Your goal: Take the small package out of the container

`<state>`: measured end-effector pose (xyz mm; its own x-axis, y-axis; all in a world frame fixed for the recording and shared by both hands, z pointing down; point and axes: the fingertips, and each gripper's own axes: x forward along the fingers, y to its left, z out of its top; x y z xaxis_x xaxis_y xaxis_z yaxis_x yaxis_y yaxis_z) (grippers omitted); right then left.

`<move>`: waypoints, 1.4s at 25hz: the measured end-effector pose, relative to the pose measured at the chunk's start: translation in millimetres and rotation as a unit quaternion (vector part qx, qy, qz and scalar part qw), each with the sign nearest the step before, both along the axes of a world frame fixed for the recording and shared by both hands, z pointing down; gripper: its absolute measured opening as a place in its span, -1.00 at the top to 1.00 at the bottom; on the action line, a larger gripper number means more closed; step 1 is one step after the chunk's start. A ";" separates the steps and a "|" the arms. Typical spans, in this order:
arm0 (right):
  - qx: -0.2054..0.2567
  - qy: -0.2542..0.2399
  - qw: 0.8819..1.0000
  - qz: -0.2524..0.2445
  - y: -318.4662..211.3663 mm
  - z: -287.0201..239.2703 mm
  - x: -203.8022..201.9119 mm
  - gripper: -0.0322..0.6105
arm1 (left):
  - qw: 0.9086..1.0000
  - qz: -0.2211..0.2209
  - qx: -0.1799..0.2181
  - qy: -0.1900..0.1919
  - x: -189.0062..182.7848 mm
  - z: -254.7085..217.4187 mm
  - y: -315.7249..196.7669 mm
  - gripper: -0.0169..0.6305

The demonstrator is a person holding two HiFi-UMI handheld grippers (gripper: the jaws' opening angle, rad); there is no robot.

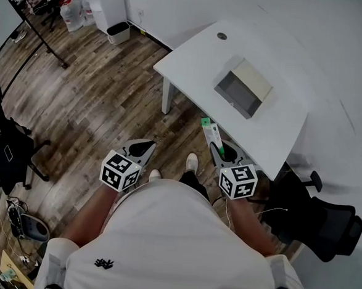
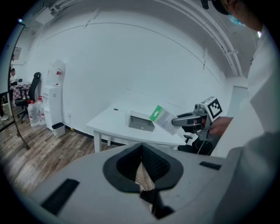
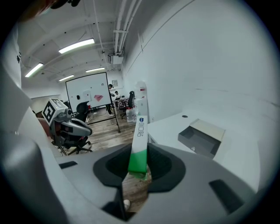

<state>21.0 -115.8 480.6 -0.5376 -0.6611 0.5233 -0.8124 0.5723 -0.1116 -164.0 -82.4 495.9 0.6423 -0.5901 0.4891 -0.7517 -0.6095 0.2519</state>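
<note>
My right gripper (image 1: 217,151) is shut on the small package (image 1: 210,135), a flat white packet with a green end. I hold it up in the air in front of the white table's (image 1: 199,55) near edge. Seen edge-on in the right gripper view, the package (image 3: 139,140) stands upright between the pads. The container (image 1: 244,86), a grey box with a pale open lid, sits on the table beyond the package. My left gripper (image 1: 147,146) hangs over the wooden floor with its jaws together and nothing in them. From the left gripper view, the package (image 2: 162,118) and right gripper (image 2: 192,119) show beside the container (image 2: 141,121).
A black office chair (image 1: 324,225) stands close on my right, by the table's end. Another dark chair (image 1: 10,153) is at the left. A white bin (image 1: 119,33) and a water dispenser (image 1: 107,3) stand by the far wall. The table leg (image 1: 167,96) is ahead.
</note>
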 end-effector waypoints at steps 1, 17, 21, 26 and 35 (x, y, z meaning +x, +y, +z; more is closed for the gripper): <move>0.001 0.000 1.000 0.000 1.2 -0.6 -0.5 0.61 | 1.000 0.002 0.003 -0.002 0.3 -0.5 0.3 0.92; 0.002 -0.013 1.000 0.012 10.2 -0.5 -3.4 0.61 | 1.000 0.000 0.007 -0.008 -11.8 6.6 12.8 0.92; 0.001 -0.013 1.000 0.012 10.2 0.3 -5.7 0.61 | 1.000 -0.002 0.004 -0.009 -15.6 8.7 13.9 0.92; 0.003 -0.011 1.000 0.011 9.6 1.1 -7.1 0.61 | 1.000 -0.004 0.001 -0.010 -17.5 12.5 14.8 0.92; 0.003 -0.015 1.000 0.016 -0.3 2.4 -3.8 0.61 | 1.000 -0.004 -0.004 -0.011 -19.1 15.9 9.9 0.92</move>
